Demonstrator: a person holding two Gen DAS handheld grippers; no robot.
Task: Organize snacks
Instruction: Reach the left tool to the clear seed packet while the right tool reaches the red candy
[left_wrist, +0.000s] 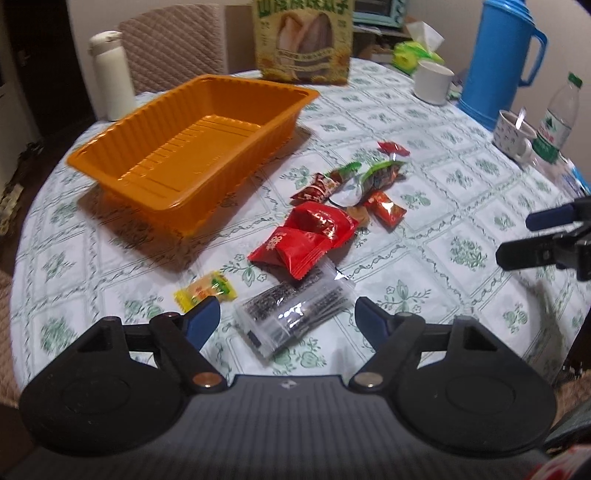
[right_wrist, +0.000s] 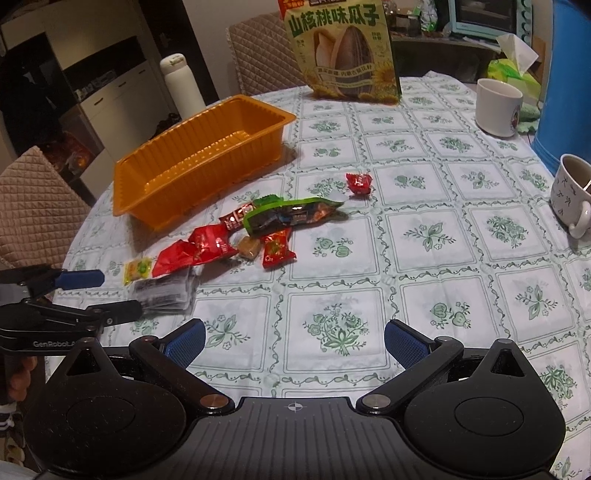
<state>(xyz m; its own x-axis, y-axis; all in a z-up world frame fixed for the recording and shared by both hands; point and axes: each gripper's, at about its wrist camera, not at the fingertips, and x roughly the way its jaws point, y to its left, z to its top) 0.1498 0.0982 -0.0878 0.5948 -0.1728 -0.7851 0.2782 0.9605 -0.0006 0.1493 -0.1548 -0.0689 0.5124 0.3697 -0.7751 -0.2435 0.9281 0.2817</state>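
Your round table (right_wrist: 424, 258), green-patterned cloth: orange tray (right_wrist: 199, 155) near its left edge, loose snack packets (right_wrist: 258, 229) beside it, seed bag (right_wrist: 351, 51) at the far edge.

Dim, warm indoor light is cast from above. A soft shadow is thrown by the orange tray (left_wrist: 192, 147) toward the near side. Glare is seen on the clear packet (left_wrist: 295, 314). Edges are bent and darkened; slight blur is noticed.

Beyond, on the floral tablecloth (right_wrist: 424, 295): white flask (left_wrist: 110, 77), blue jug (left_wrist: 495, 59), two mugs, water bottle (left_wrist: 559, 118), tissues.
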